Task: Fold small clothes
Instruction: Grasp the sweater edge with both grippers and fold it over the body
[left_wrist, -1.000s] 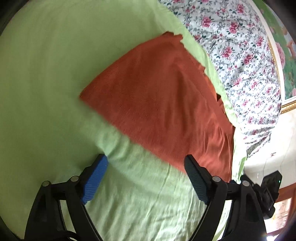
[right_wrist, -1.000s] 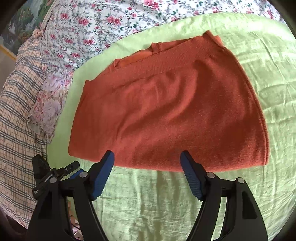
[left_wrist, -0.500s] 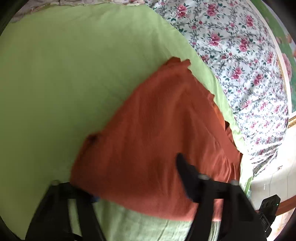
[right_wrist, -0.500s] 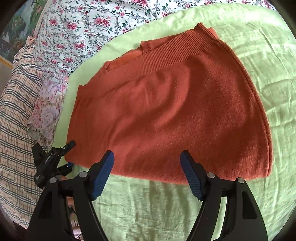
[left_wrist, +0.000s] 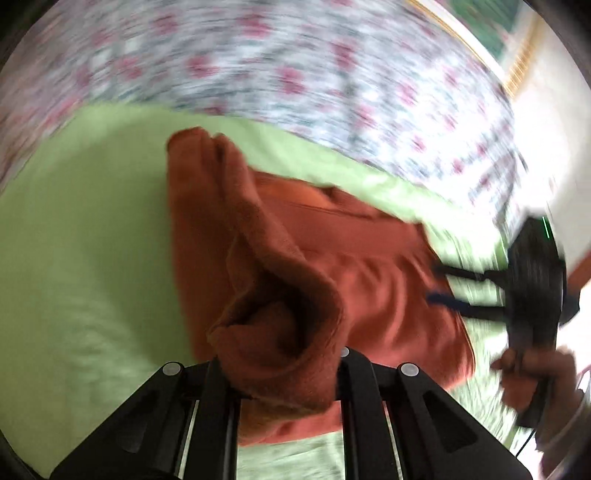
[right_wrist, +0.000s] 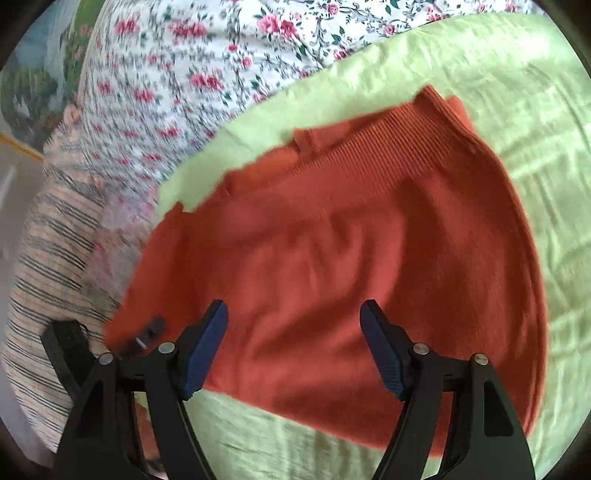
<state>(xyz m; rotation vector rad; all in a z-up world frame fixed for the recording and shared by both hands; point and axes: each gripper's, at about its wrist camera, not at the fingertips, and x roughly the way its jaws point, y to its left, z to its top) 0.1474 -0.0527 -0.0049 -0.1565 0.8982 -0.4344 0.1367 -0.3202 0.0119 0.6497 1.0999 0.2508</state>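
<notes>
A rust-orange knit garment (right_wrist: 351, 251) lies on the green sheet (right_wrist: 535, 110). In the left wrist view my left gripper (left_wrist: 277, 365) is shut on a bunched edge of the garment (left_wrist: 280, 325) and holds it lifted above the rest; the fabric hides its pads. My right gripper (right_wrist: 295, 350) is open with blue pads over the garment's near edge, holding nothing. It also shows in the left wrist view (left_wrist: 532, 291), blurred, at the garment's right side.
A floral quilt (right_wrist: 221, 55) lies beyond the green sheet (left_wrist: 74, 258). A striped and checked blanket (right_wrist: 48, 258) lies at the left in the right wrist view. A picture frame and wall (left_wrist: 517, 55) stand behind the bed.
My left gripper moved onto the garment's edge, shut on it and lifted it, bunching the fabric. My right gripper moved forward over the garment's near edge and stayed open.
</notes>
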